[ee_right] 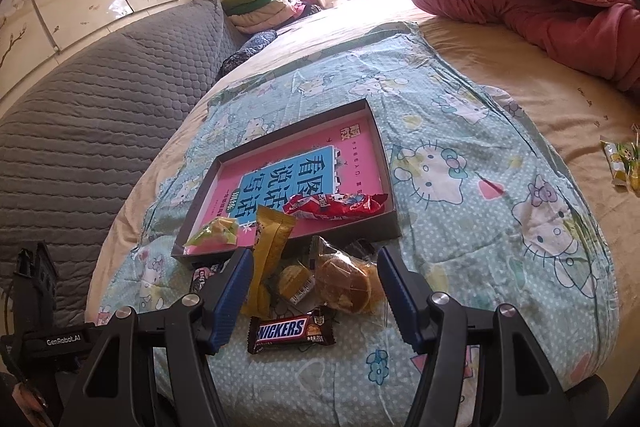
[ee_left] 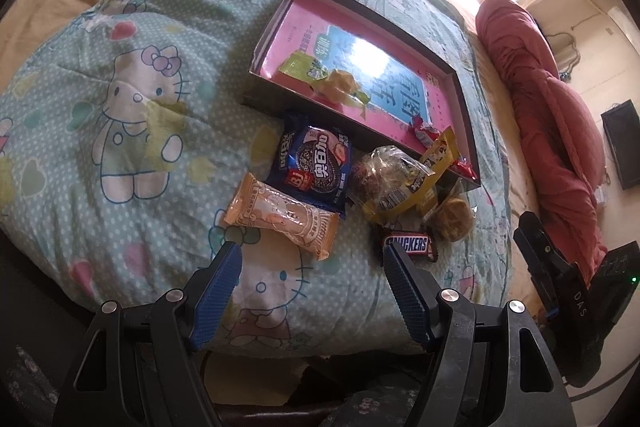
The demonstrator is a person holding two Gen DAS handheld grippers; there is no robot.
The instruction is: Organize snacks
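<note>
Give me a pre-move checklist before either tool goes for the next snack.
1. Left tool open, nothing between its fingers: ok.
2. Right tool open, empty: ok.
3. Snickers bar lies flat on the quilt, nothing on top of it: ok.
4. Box has free floor space: ok.
5. Yellow packet fully inside box: not ok, it overhangs the near rim.
6. Clear-wrapped pastries separable from each other: cannot tell.

Both grippers' jaws apart, empty

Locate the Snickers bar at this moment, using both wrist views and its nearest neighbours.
The Snickers bar lies flat on the cartoon-cat blanket, outside the box. In the right wrist view it sits low and central, just in front of the clear-wrapped cakes.
</note>
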